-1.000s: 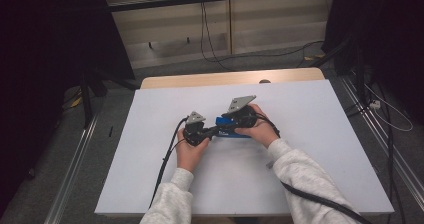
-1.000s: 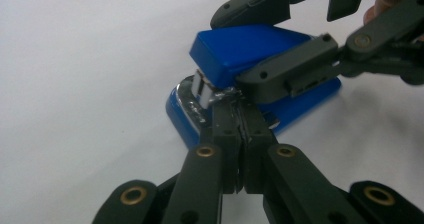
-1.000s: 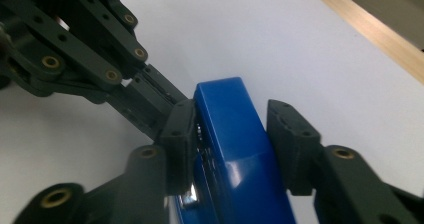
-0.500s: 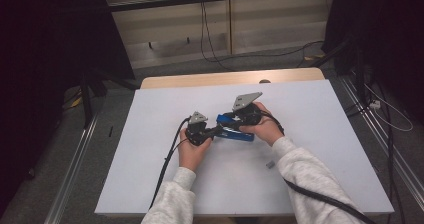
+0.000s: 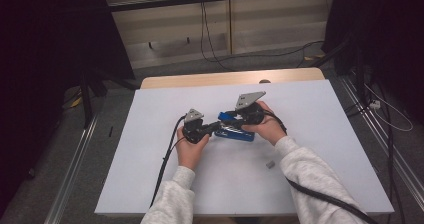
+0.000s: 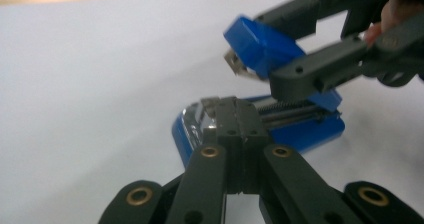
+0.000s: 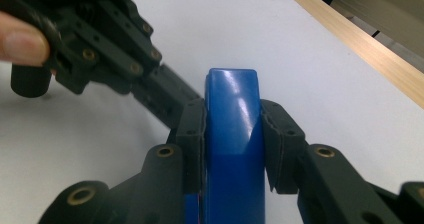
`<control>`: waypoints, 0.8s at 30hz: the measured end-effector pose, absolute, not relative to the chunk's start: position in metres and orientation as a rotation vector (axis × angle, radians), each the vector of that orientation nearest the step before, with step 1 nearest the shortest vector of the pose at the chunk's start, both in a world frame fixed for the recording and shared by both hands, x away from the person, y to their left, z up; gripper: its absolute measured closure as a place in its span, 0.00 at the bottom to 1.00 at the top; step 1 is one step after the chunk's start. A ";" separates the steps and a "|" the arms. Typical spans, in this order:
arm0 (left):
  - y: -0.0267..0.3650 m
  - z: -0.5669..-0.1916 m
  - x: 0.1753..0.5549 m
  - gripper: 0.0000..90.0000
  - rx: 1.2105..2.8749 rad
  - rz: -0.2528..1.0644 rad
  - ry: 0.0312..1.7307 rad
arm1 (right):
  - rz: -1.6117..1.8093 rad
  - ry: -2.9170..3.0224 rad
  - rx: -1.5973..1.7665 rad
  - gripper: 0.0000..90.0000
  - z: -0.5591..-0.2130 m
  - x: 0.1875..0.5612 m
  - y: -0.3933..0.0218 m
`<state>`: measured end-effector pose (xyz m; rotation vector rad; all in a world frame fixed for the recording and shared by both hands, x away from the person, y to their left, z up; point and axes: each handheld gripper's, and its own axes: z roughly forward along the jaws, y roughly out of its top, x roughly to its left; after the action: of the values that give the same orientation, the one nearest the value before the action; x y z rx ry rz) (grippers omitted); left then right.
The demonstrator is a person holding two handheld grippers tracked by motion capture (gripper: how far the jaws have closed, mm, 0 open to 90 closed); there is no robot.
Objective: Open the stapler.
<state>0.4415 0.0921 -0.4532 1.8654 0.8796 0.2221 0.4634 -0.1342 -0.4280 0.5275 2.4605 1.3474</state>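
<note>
A blue stapler (image 5: 236, 133) lies at the middle of the white table. Its blue top arm (image 6: 260, 44) is swung up off the base (image 6: 305, 131), baring the metal staple channel. My right gripper (image 5: 233, 118) comes in from the right and is shut on that top arm (image 7: 232, 109), one pad on each side. My left gripper (image 6: 232, 116) comes in from the left with its jaws together, tips against the metal front end of the base. Whether anything thin is pinched between them is hidden. The left gripper (image 7: 150, 91) also shows in the right gripper view, reaching under the raised arm.
A small grey piece (image 5: 270, 164) lies on the white table sheet (image 5: 320, 134) near the right forearm. A wooden strip (image 5: 225, 77) borders the far edge. Each gripper's cable trails back off the near edge. Dark stands and floor cables surround the table.
The right gripper has risen a little and drawn the blue top arm up off the base. The left hand has stayed put.
</note>
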 end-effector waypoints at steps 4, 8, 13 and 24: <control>0.093 -0.450 0.446 1.00 1.850 0.235 0.886 | 1.344 2.459 0.531 0.73 -0.428 0.463 -0.134; 0.087 -0.449 0.452 1.00 1.856 0.241 0.869 | 1.363 2.453 0.532 0.74 -0.428 0.463 -0.136; 0.082 -0.450 0.457 1.00 1.858 0.230 0.865 | 1.379 2.441 0.535 0.73 -0.428 0.462 -0.138; 0.080 -0.448 0.458 1.00 1.845 0.246 0.843 | 1.384 2.398 0.577 0.72 -0.429 0.460 -0.138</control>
<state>0.4584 0.0801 -0.4480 1.8453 0.8430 0.2462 0.4595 -0.1380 -0.4291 0.5765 2.3983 1.3845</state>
